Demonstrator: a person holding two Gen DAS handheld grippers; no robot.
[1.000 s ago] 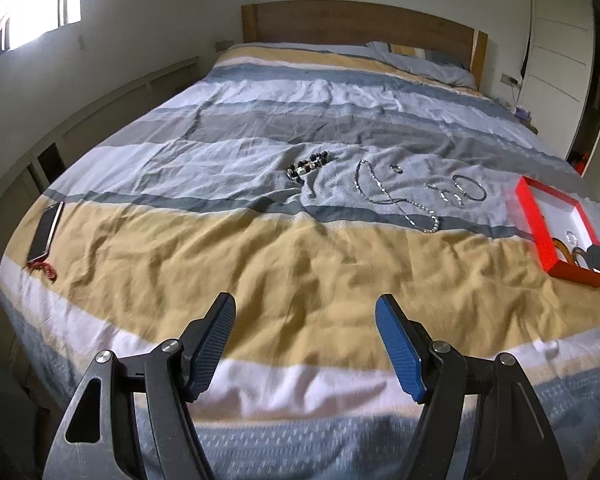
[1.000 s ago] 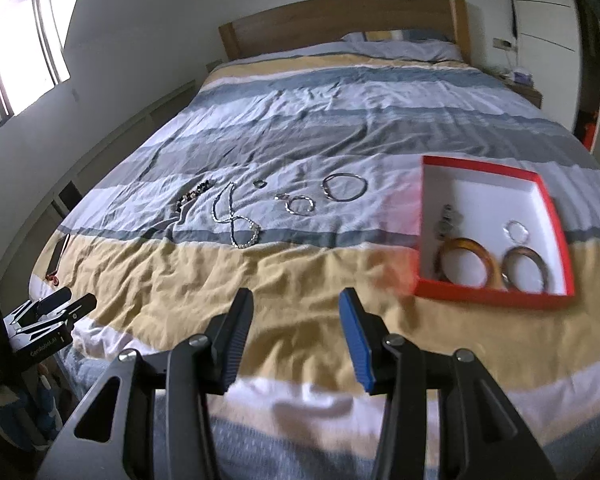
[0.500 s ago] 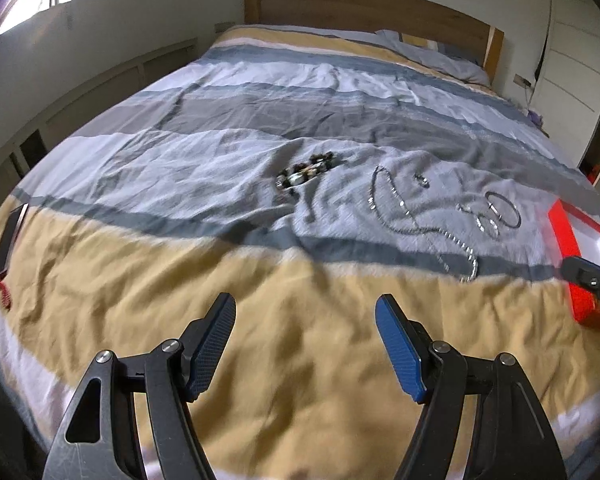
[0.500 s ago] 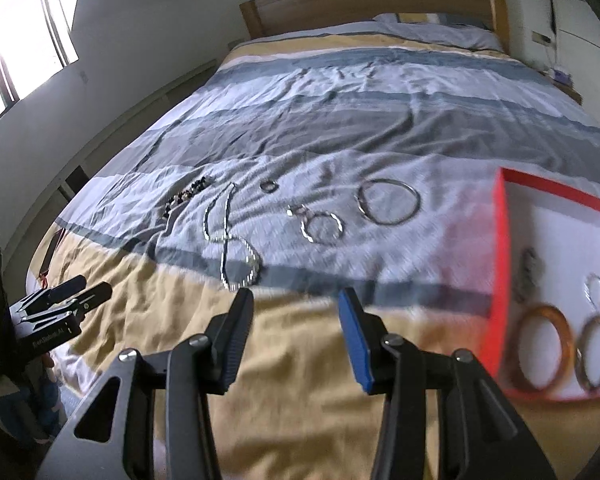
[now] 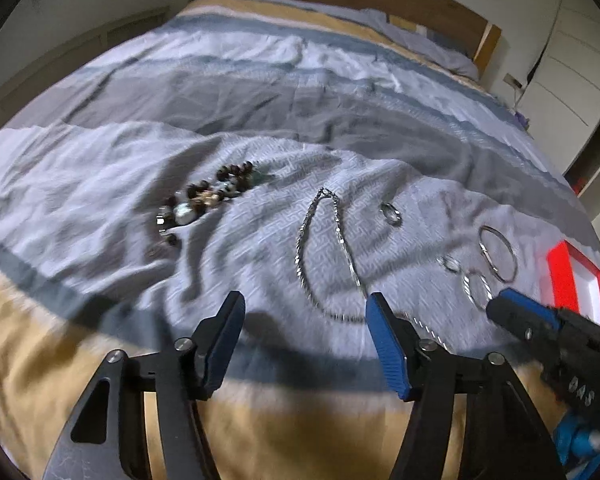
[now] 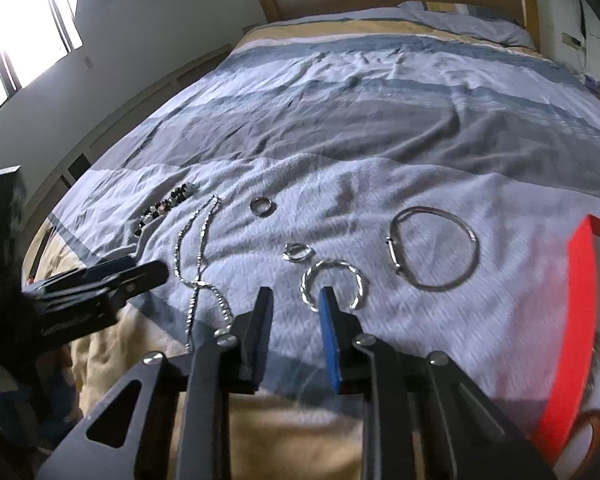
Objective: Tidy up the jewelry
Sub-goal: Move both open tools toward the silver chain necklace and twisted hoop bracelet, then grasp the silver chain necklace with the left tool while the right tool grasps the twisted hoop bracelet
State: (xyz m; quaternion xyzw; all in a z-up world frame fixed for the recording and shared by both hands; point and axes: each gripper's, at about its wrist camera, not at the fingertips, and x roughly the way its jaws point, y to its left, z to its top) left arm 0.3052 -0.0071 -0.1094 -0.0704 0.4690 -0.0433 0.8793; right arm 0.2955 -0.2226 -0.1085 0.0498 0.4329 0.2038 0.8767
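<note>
Striped, rumpled bedspread (image 6: 380,128) laid with loose jewelry, both tools poised over it

Nearest, right gripper (image 6: 296,300) closing, empty, just short of twisted silver hoop (image 6: 334,284); left gripper (image 5: 304,312) closing wider, empty, over thin chain necklace (image 5: 324,248). Beyond: smooth bangle (image 6: 434,248), small ring (image 6: 262,205), dark bead strand (image 5: 204,200). Probably pick-up step; next, pinch thin metal off soft cloth, carry to red box (image 6: 580,300)
</note>
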